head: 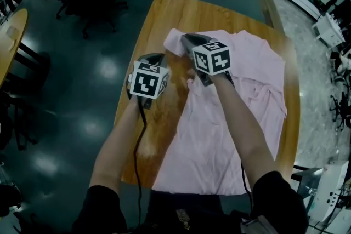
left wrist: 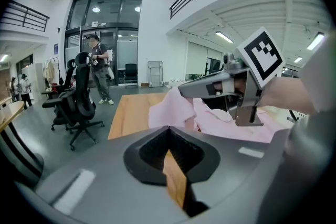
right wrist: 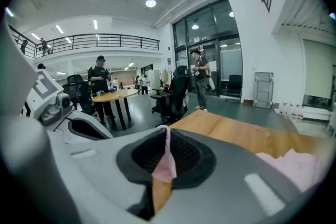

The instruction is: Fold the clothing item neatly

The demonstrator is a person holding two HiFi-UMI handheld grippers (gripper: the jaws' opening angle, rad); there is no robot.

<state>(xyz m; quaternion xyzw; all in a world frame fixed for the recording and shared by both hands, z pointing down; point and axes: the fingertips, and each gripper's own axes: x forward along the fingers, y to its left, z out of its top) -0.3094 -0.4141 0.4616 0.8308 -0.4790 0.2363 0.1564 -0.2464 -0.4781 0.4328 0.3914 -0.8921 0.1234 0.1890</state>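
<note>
Wooden surface [head: 159, 19]: long, bare strip along left side. Pink shirt [head: 230, 118] spread over middle and right of it, near hem at surface's near edge, far-left corner bunched up. Right tongs [right wrist: 167, 139] pressed together on thin fold of shirt at that corner. Left tongs [left wrist: 169, 136] fully closed, nothing gripped, over bare wood just beside shirt's left edge.

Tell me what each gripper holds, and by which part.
The right gripper pinches the pink shirt by a thin edge of cloth near its far left sleeve. The left gripper is shut and holds nothing.
</note>
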